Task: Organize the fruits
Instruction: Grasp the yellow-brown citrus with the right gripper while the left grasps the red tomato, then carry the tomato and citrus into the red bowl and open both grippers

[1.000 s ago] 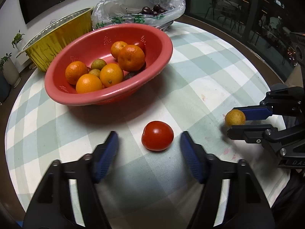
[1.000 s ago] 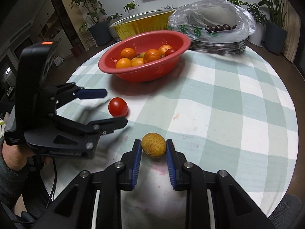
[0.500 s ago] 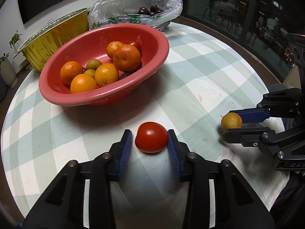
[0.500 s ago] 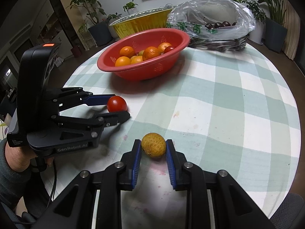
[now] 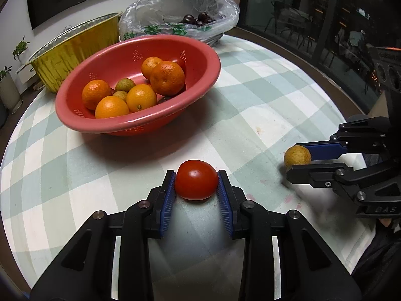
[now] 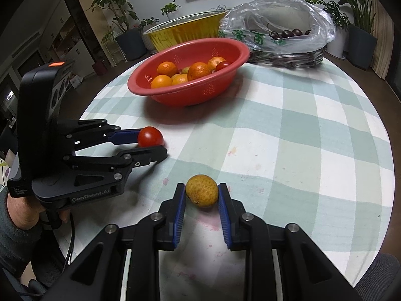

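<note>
My left gripper point(image 5: 196, 180) is shut on a red tomato point(image 5: 196, 179), which also shows in the right wrist view point(image 6: 149, 136), low over the checked tablecloth. My right gripper point(image 6: 201, 192) is shut on a small yellow-brown fruit point(image 6: 201, 192), seen at the right in the left wrist view point(image 5: 297, 156). A red colander bowl point(image 5: 140, 125) beyond the left gripper holds several oranges point(image 5: 167, 77), small green-yellow fruits and a tomato. It also shows in the right wrist view point(image 6: 190, 95).
A gold foil tray point(image 5: 75, 47) stands behind the bowl at the back left. A clear plastic bag point(image 5: 180, 15) over a dish of dark cherries stands at the back. The round table's edge point(image 5: 325, 75) curves at the right.
My left gripper closed from wide open onto the tomato. My right gripper has stayed shut on the yellow-brown fruit.
</note>
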Demonstrator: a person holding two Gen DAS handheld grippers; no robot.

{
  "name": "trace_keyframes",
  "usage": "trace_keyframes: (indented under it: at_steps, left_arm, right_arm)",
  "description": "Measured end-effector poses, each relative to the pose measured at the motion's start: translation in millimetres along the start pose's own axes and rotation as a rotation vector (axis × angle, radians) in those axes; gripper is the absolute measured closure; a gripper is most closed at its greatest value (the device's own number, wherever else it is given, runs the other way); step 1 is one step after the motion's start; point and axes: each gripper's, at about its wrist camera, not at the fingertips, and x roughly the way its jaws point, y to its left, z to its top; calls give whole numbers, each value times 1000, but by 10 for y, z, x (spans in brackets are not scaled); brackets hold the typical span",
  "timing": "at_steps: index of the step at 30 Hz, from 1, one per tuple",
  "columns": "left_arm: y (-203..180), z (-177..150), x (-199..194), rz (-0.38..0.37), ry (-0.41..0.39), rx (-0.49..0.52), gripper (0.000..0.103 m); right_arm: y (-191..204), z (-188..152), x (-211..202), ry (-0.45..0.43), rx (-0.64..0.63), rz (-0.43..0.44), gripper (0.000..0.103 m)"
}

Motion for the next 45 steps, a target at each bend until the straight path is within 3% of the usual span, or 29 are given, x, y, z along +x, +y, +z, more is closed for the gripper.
trace_keyframes:
  at_steps: [9, 16, 23, 30, 36, 45]
  left_arm:
    - [256, 71, -362, 6, -65, -70, 72]
    - [565, 404, -500, 43, -111, -89, 72]
    - [797, 876, -330, 46, -99, -75, 72]
    - [1007, 1224, 97, 37, -43, -64, 72]
    - [1051, 1277, 394, 28, -19, -60, 72]
    - [1033, 1309, 541, 18, -10, -36, 72]
  right_arm:
    - [-110, 105, -65, -19, 18, -23, 75]
    - [-142, 515, -208, -88, -21, -53, 75]
    - [4, 969, -66, -102, -98, -69, 75]
    - [93, 1295, 229, -84, -127, -58, 75]
    - [120, 1465, 465, -64, -144, -68, 75]
    - [97, 1597, 661, -45, -166, -93, 75]
